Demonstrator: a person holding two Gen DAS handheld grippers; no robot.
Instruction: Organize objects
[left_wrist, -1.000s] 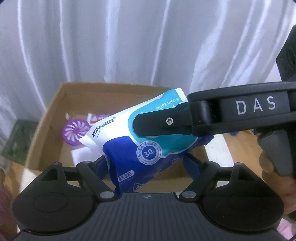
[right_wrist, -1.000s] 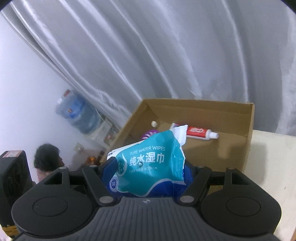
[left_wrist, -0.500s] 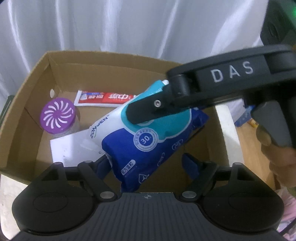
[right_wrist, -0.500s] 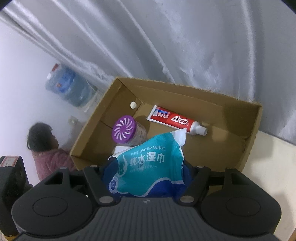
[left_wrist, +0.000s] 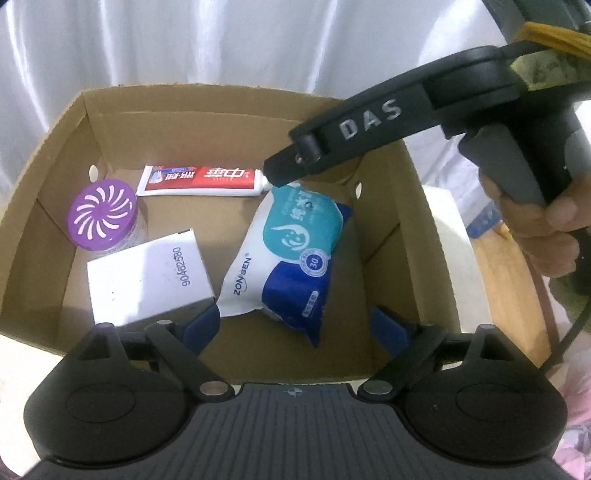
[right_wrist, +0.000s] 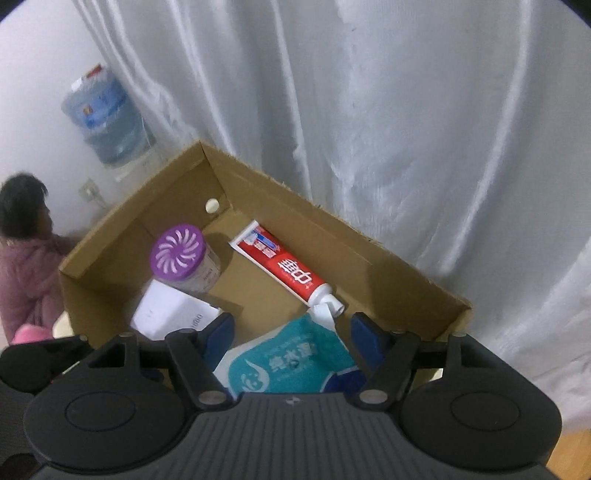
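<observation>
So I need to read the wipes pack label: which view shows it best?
The left wrist view: the whole wipes pack lies in the cardboard box, label up. The right wrist view shows only its teal end, the rest hidden.

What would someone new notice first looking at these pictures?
Probably the blue and teal wipes pack, lying on the floor of the open cardboard box between both grippers' open jaws. Next, the purple swirl-lidded jar at the box's left in the left wrist view, with a white carton in front of it and a red toothpaste tube along the back wall. The right gripper reaches in from the upper right, its tip over the pack's far end.
</observation>
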